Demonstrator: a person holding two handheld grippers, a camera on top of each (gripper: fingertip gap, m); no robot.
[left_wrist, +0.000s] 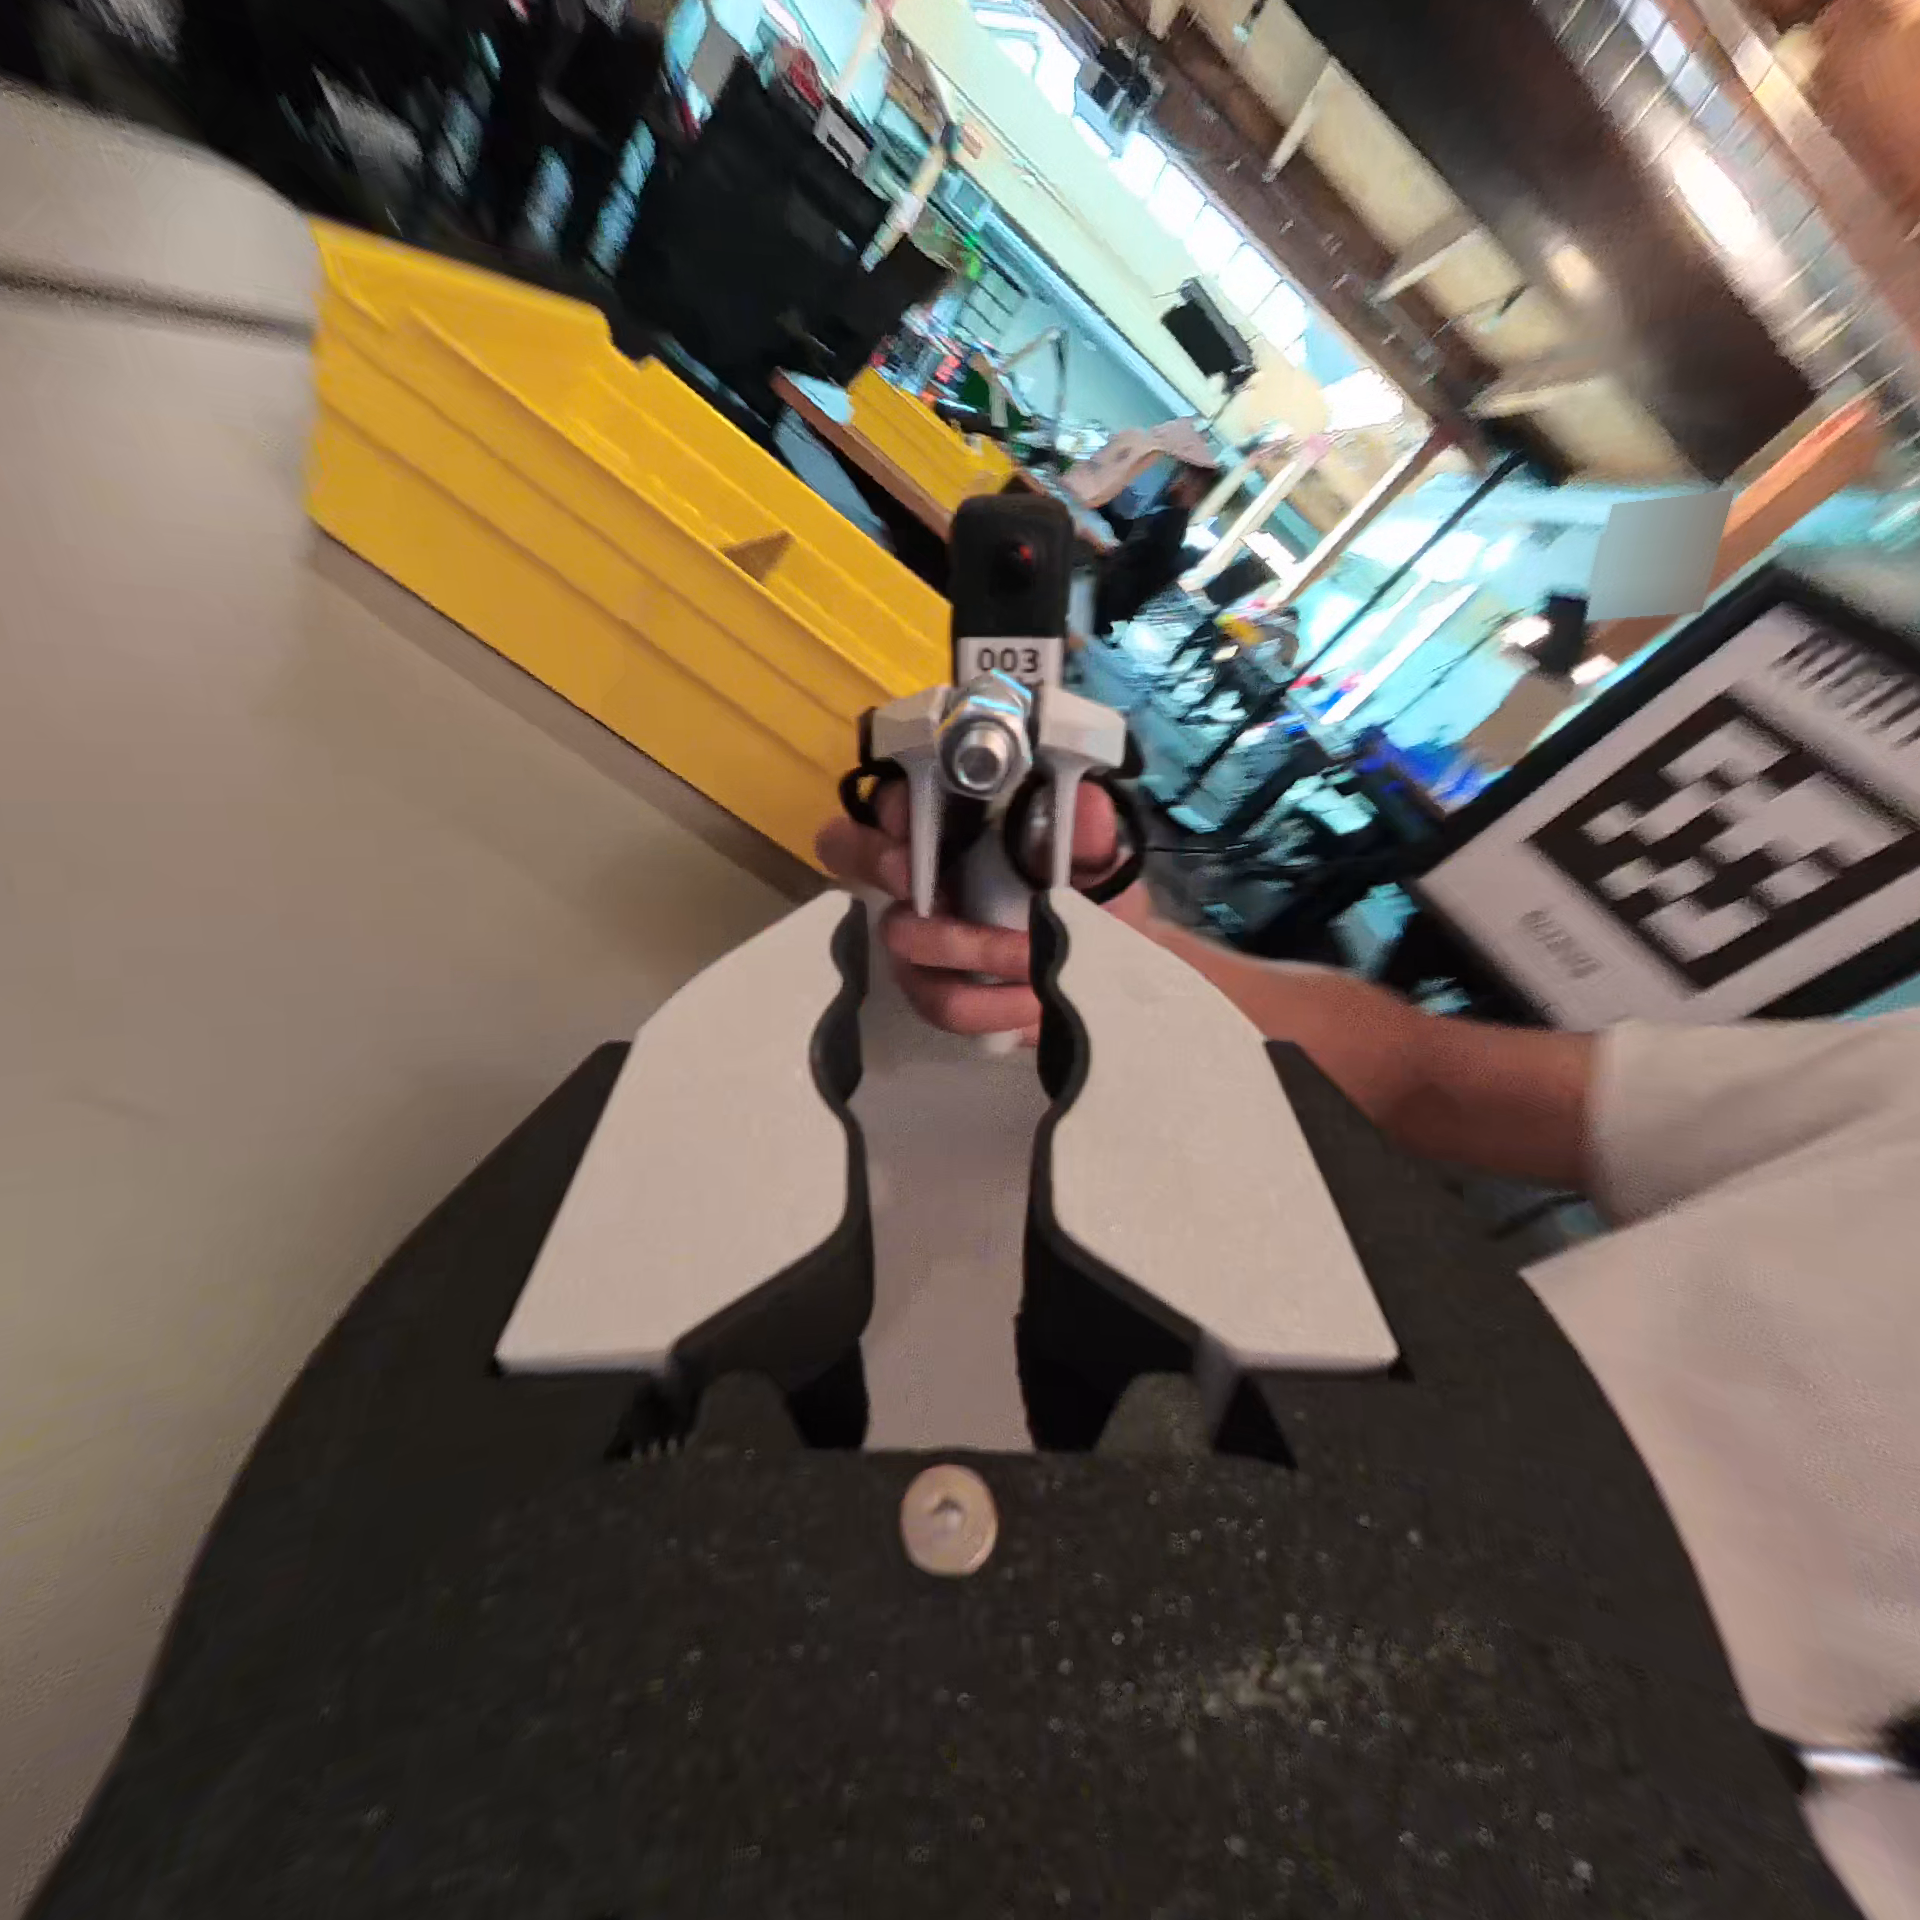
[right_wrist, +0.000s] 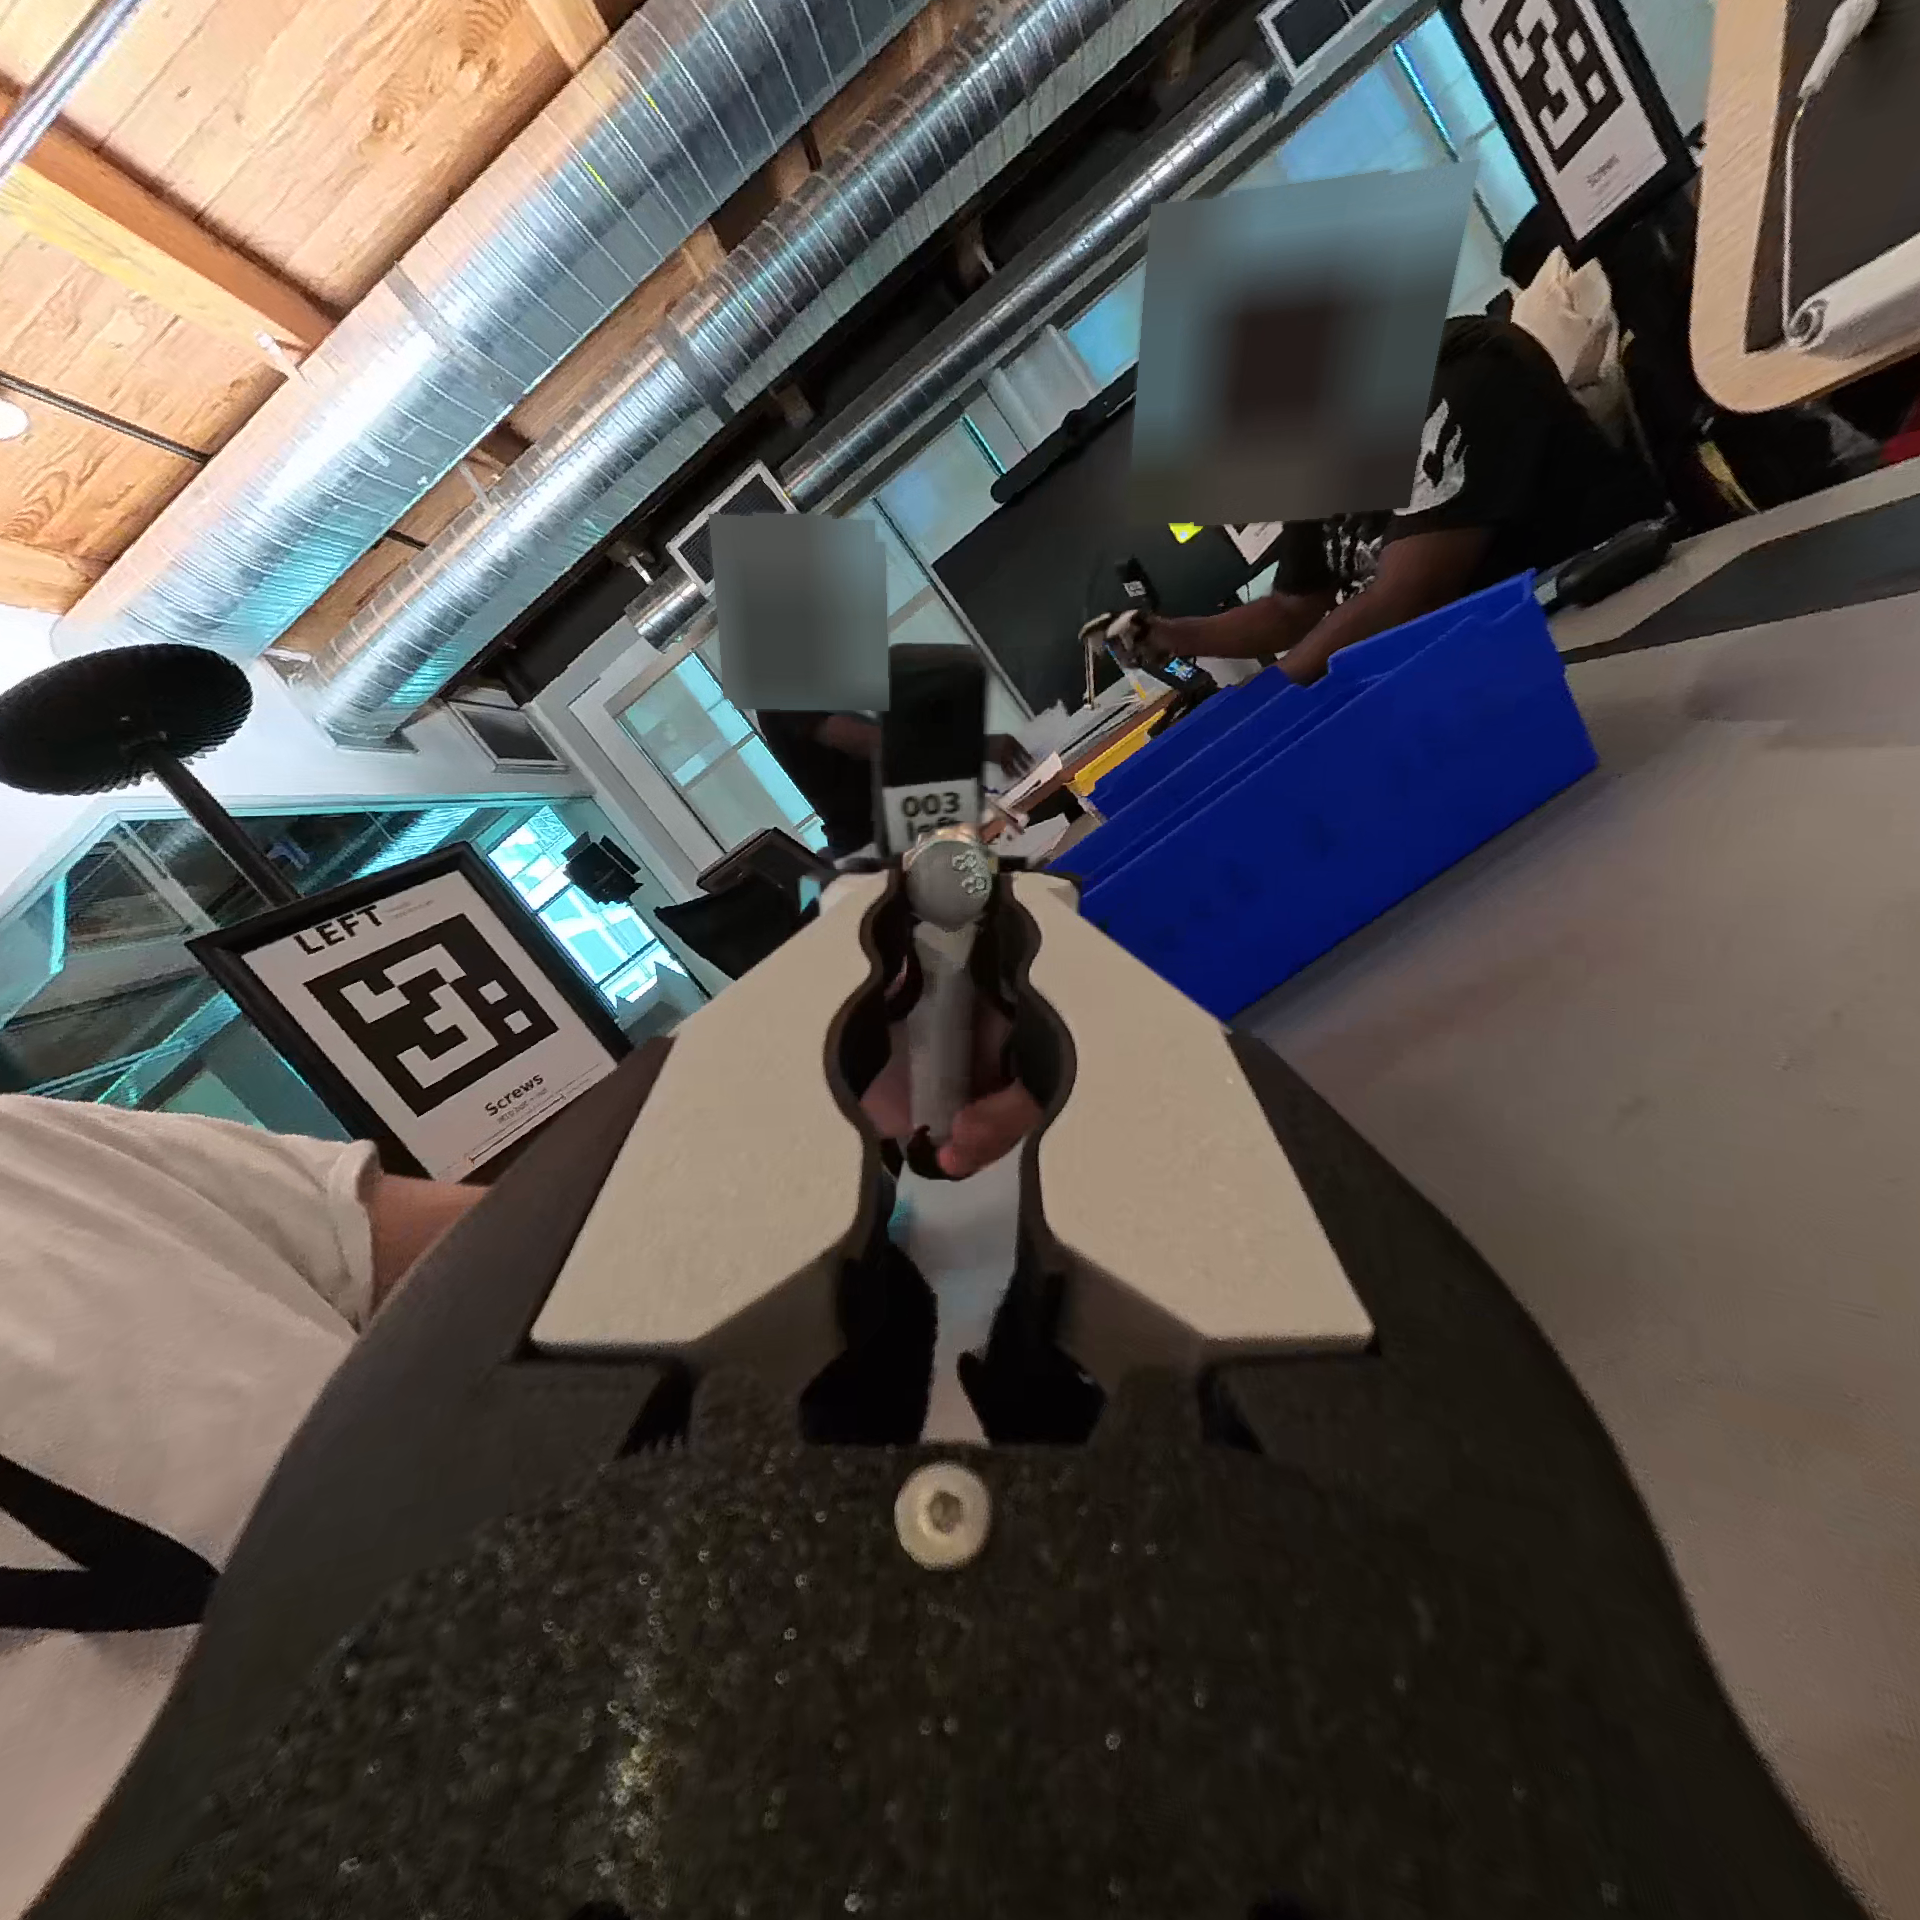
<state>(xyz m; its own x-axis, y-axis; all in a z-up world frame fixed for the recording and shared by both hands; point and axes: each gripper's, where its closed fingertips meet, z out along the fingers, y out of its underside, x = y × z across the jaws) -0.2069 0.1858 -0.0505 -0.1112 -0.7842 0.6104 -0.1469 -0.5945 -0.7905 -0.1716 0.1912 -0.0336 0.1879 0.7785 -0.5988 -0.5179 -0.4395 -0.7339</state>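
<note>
Closest to the lens in the left wrist view is my left gripper. Its white fingers with wavy black pads stand apart, the jaws open with nothing pressed between them. Just beyond their tips the right gripper faces me head-on, held by a hand whose forearm runs off to a white sleeve. A steel bolt sits between that gripper's two thin fingers, its threaded end pointing at my left camera with a nut on it.

From the right wrist view, the right jaws are closed on the bolt. Its round head sits at the fingertips with the white fingers against it on either side. The left gripper's grey handle shows through the gap behind it, wrapped by fingers of the other hand.

To my left, a stack of nested yellow bins rests on the pale desk. They are tilted in the picture and blurred, so I cannot tell what is in them. More yellow bins stand on a farther desk. To my right, nested blue bins stand on the grey desk. I see only their outer walls from here, so I cannot make out their contents. A framed black-and-white marker board stands behind the grippers, and another shows at the right edge of the left wrist view.
</note>
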